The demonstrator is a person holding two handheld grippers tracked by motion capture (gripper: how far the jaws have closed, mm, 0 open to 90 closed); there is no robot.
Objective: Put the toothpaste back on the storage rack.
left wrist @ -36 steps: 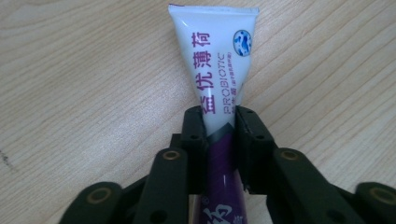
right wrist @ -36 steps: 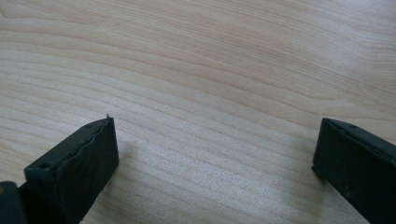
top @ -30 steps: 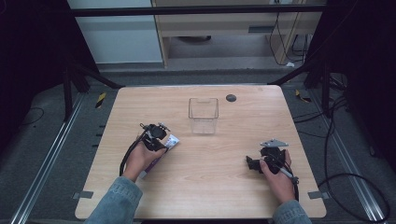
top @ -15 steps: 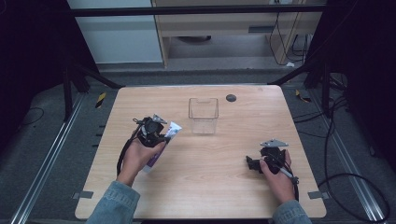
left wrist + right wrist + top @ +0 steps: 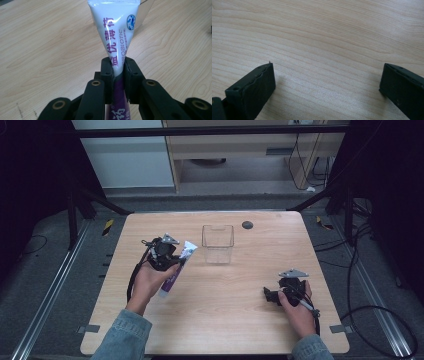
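L gripper (image 5: 117, 68) pinches a white/purple tube (image 5: 116, 32) mid-body, lifted over the table's (image 5: 250, 320) left half, near a clear bin (image 5: 218, 243). R gripper (image 5: 327, 82) spread wide, low over bare light wood w/ nothing btwn jaws. Grey floor & dark frame rails (image 5: 210, 131) around.

White and purple toothpaste tube (image 5: 117, 32), purple lettering, flat crimped end forward, pinched about midway between the left gripper (image 5: 118, 65) jaws, held above the wooden table, slanted, crimped end near the clear container (image 5: 218, 243)
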